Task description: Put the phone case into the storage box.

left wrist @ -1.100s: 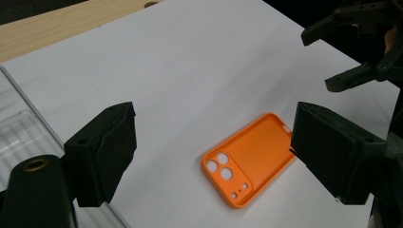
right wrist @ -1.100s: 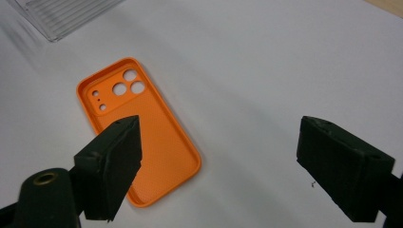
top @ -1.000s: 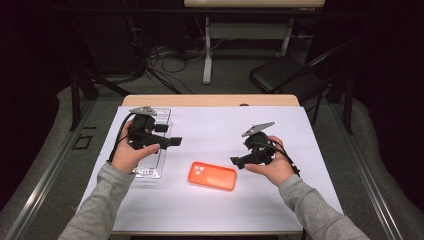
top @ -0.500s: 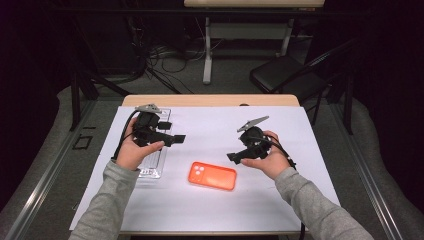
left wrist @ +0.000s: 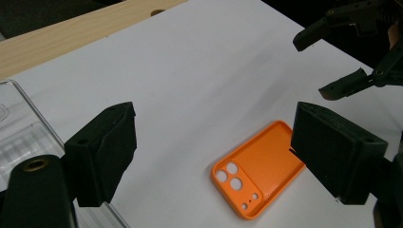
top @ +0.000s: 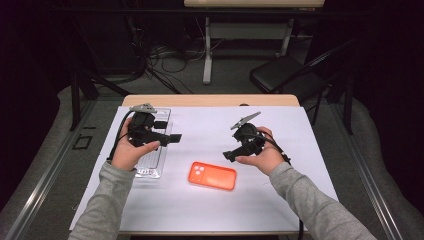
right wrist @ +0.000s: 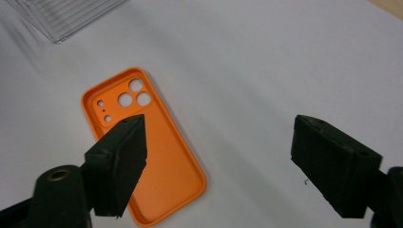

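Observation:
An orange phone case (top: 212,176) lies inner side up on the white sheet, near the front middle; it is also in the left gripper view (left wrist: 259,175) and the right gripper view (right wrist: 142,147). My left gripper (top: 172,137) hovers over a clear plastic tray (top: 150,167), open, its jaws (left wrist: 216,137) wide apart and empty. My right gripper (top: 229,155) hangs above the sheet just right of the case, pointing down at it. Its jaws (right wrist: 218,142) stand open and have just been opening a little, with nothing between them. The right gripper (left wrist: 332,61) also appears far off in the left gripper view.
The white sheet (top: 300,150) covers most of a wooden table whose far edge (top: 210,100) is bare. A dark chair (top: 290,75) and floor cables (top: 165,60) lie beyond the table. Part of the clear tray (right wrist: 62,14) shows at the right gripper view's top left.
My right hand has lifted slightly and drifted left and away from the front edge. The left hand and the phone case have stayed put.

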